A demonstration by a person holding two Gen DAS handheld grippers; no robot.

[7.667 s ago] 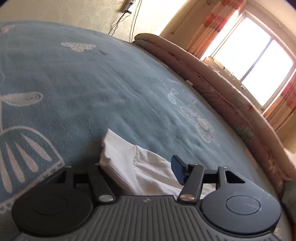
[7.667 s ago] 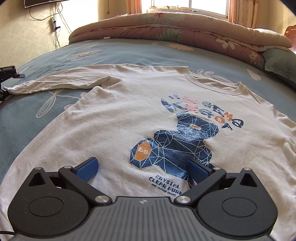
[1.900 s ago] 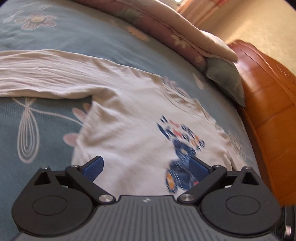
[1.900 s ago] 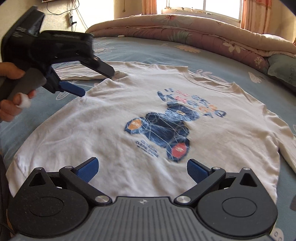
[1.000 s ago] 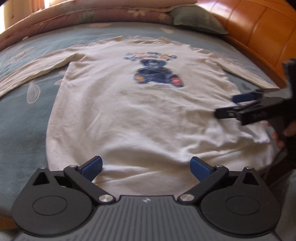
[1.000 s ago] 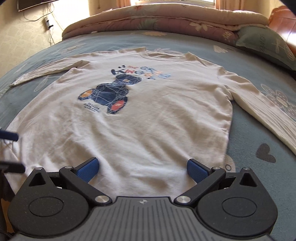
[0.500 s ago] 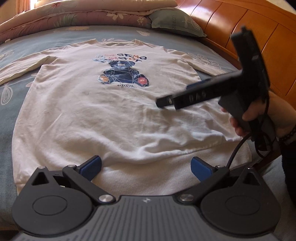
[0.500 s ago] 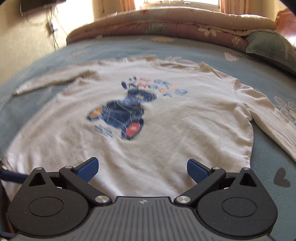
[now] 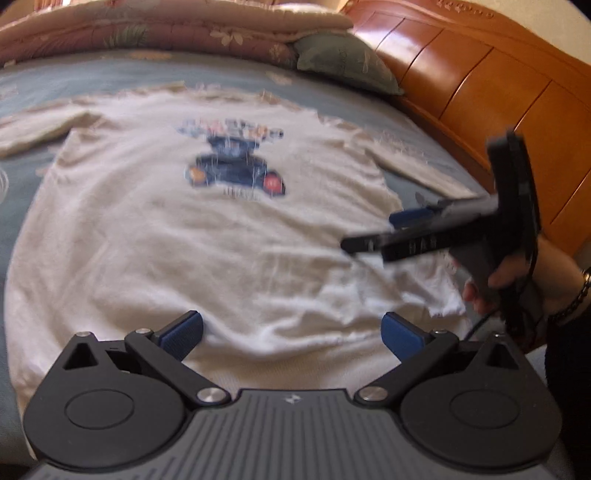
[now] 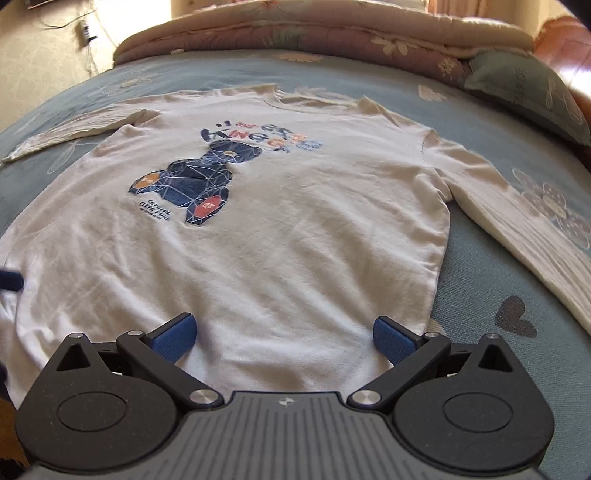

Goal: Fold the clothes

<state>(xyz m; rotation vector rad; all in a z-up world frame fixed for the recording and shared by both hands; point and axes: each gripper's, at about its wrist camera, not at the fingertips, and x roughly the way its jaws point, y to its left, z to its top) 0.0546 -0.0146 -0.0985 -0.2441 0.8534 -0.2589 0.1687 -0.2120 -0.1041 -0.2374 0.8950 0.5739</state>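
A white long-sleeved shirt (image 9: 184,240) with a dark bear print lies face up and spread flat on the blue bed sheet (image 10: 476,288). Both sleeves stretch out sideways. My left gripper (image 9: 291,332) is open just above the shirt's bottom hem, with nothing between its blue pads. In the right wrist view the shirt (image 10: 295,229) fills the middle, and my right gripper (image 10: 283,338) is open over the hem's right part. The left wrist view shows the right gripper (image 9: 380,230) held by a hand (image 9: 517,273), hovering open over the shirt's lower right corner.
A rolled flowered quilt (image 10: 332,33) lies along the far side of the bed. A green pillow (image 9: 343,62) rests against the orange wooden headboard (image 9: 498,85) on the right. A wall with cables (image 10: 85,33) stands at the far left.
The right gripper has dropped and drifted right toward the shirt's lower right corner. Both cameras have shifted a little over the hem. Both grippers remain open; the shirt has not moved.
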